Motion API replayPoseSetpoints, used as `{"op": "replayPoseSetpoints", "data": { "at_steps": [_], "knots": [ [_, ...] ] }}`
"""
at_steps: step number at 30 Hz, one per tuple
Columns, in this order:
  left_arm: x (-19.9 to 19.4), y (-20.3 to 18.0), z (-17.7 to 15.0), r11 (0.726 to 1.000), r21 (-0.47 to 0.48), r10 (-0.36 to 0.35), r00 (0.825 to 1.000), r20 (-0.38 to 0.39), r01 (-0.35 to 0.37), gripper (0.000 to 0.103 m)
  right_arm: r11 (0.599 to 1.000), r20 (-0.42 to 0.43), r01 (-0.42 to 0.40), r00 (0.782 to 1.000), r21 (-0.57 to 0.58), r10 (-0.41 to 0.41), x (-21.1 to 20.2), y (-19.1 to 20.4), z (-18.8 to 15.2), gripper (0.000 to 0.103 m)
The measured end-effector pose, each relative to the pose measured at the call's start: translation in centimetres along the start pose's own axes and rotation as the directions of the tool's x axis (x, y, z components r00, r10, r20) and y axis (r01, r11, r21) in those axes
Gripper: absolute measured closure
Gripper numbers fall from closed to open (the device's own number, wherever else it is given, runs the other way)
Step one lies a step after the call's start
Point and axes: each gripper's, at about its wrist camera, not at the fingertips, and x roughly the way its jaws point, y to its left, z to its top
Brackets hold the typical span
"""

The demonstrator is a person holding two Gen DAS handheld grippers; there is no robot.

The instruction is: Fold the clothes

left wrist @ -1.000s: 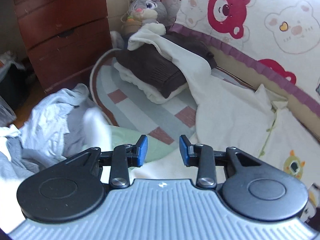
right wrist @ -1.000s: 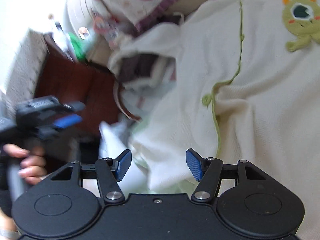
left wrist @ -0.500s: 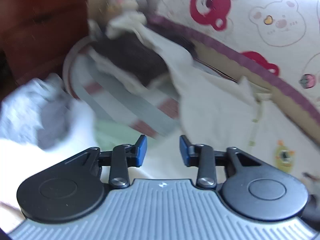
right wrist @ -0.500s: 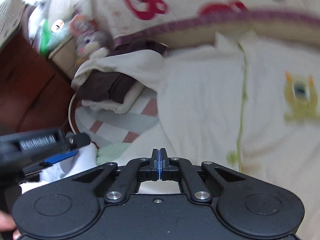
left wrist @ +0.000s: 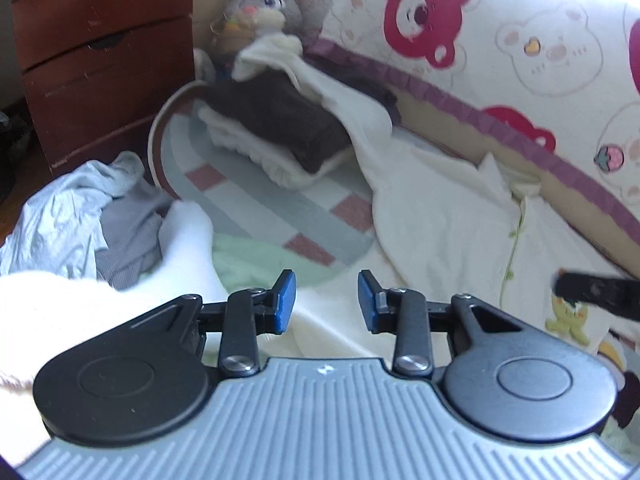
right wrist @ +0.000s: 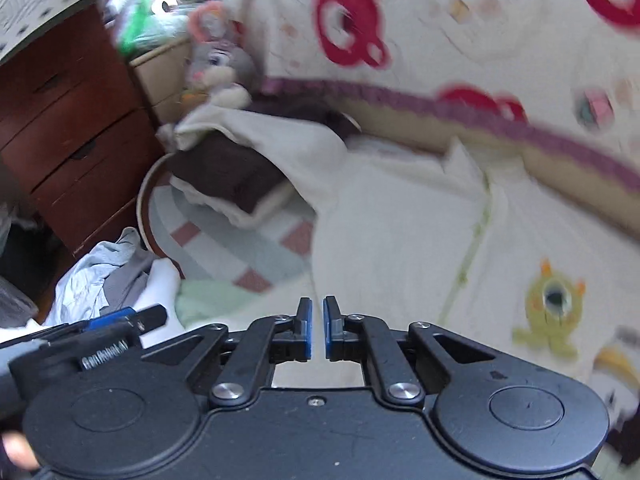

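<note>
Bedding printed with bears [left wrist: 424, 12] backs a bed strewn with laundry. Left gripper [left wrist: 326, 300] hangs with jaws partly spread, nothing between them, above the cream garment [left wrist: 440, 224] spread just ahead. Right gripper [right wrist: 317, 328], jaws just reopened to a narrow slit and gripping nothing, hovers over the same garment; a folded stack [left wrist: 280, 136] lies farther ahead-left.

Blurred, cut off and covered parts

The bear-print cover [right wrist: 460, 32] was smeared by motion; the cream garment [left wrist: 448, 220] ran off the right edge, its far sleeve hiding part of the brown folded stack [left wrist: 280, 120].
</note>
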Motion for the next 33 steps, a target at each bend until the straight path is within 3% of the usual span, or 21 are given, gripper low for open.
{"op": "replayPoseSetpoints", "data": {
  "at_steps": [2,8,10,12,14,15,17,18,20,21,23,25,26,29,32,33],
  "knots": [
    [0.9,0.5,0.0,0.999,-0.027,0.02,0.999,-0.036,-0.021,0.067,0.997,-0.03,-0.02,0.999,0.073,0.022,0.0,-3.2,-1.9,0.088],
    [3.1,2.9,0.9,0.979,-0.156,0.118,0.989,-0.088,-0.131,0.066,0.99,-0.144,-0.141,0.979,0.033,0.144,2.4,-8.7,-5.6,0.084],
    [3.8,3.2,0.5,0.97,-0.208,0.104,0.989,-0.107,-0.125,0.066,0.973,-0.119,-0.205,0.969,0.109,0.217,2.8,-10.4,-6.5,0.073],
    [4.6,3.1,-0.1,0.963,-0.25,0.07,0.989,-0.132,-0.102,0.066,0.96,-0.13,-0.211,0.963,0.184,0.236,3.6,-10.9,-7.7,0.066],
    [5.6,1.8,-0.2,0.971,-0.165,0.148,0.976,-0.159,-0.174,0.061,0.951,-0.141,-0.193,0.963,0.243,0.231,4.2,-11.0,-8.8,0.06],
    [6.1,1.1,0.1,0.973,-0.113,0.179,0.971,-0.16,-0.199,0.061,0.952,-0.141,-0.181,0.965,0.247,0.22,4.5,-10.5,-9.1,0.052],
    [7.3,-0.3,1.5,0.977,0.023,0.214,0.969,-0.121,-0.213,0.06,0.958,-0.159,-0.169,0.965,0.232,0.209,5.3,-8.9,-9.3,0.049],
    [8.1,-0.9,2.3,0.978,0.07,0.204,0.972,-0.113,-0.197,0.06,0.964,-0.179,-0.163,0.963,0.211,0.202,6.0,-7.9,-9.3,0.047],
    [9.5,-1.2,3.9,0.993,0.106,0.069,0.985,-0.158,-0.052,0.059,0.975,-0.211,-0.146,0.961,0.169,0.181,7.5,-6.2,-9.6,0.041],
    [9.8,-0.9,4.4,0.99,0.139,0.037,0.985,-0.169,-0.014,0.059,0.977,-0.226,-0.124,0.961,0.175,0.163,8.3,-5.8,-9.9,0.038],
    [10.4,-0.1,4.8,0.981,0.193,0.002,0.98,-0.198,0.037,0.055,0.975,-0.224,-0.095,0.964,0.202,0.14,9.7,-5.4,-10.4,0.043],
    [11.0,0.9,5.0,0.968,0.24,-0.019,0.973,-0.231,0.075,0.055,0.969,-0.161,-0.113,0.975,0.218,0.15,10.3,-5.3,-10.5,0.094],
    [11.3,1.6,4.9,0.964,0.245,-0.039,0.969,-0.246,0.1,0.055,0.976,-0.13,-0.111,0.982,0.187,0.137,10.4,-5.1,-10.0,0.094],
    [12.0,4.1,4.3,0.969,0.143,-0.152,0.946,-0.286,0.199,0.054,0.992,-0.028,-0.091,0.995,0.091,0.094,9.9,-4.8,-7.2,0.094],
    [12.0,6.2,3.0,0.97,-0.028,-0.235,0.895,-0.38,0.243,0.065,0.989,-0.016,-0.081,0.996,0.121,0.083,10.0,-5.4,-4.8,0.094],
    [11.4,6.3,2.6,0.969,-0.047,-0.244,0.896,-0.372,0.244,0.067,0.984,-0.033,-0.082,0.996,0.157,0.088,10.3,-5.6,-4.3,0.094]
  ]
}}
